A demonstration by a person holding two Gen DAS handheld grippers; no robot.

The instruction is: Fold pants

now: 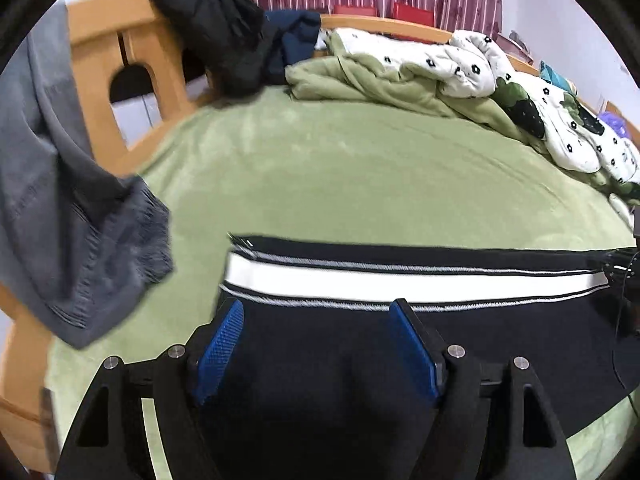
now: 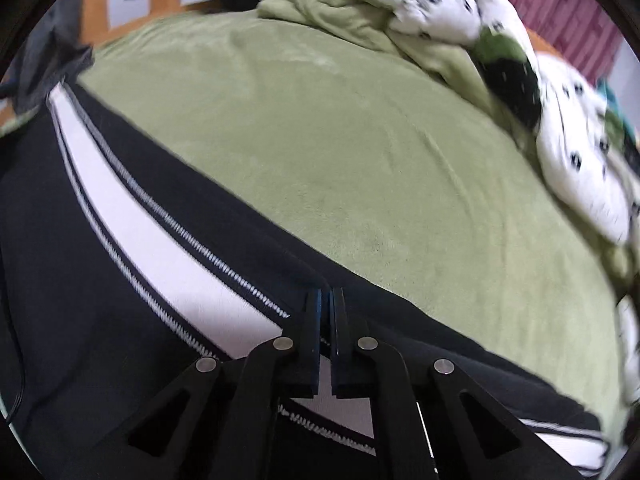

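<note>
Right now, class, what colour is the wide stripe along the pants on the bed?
White, edged by thin white stitched lines on black pants; clearest in the left wrist view.

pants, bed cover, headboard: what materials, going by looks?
Pants: black knit, probably jersey, matte; white side stripe with stitched edging. Bed cover: green fleece or plush, soft nap with brushed shading. Headboard: light wood, smooth, likely varnished; grain too blurred to confirm.

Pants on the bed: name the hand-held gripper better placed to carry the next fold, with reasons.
Right. The right hand-held gripper is clamped on the pants at their edge; the left hand-held gripper hangs open above them, gripping nothing.
</note>
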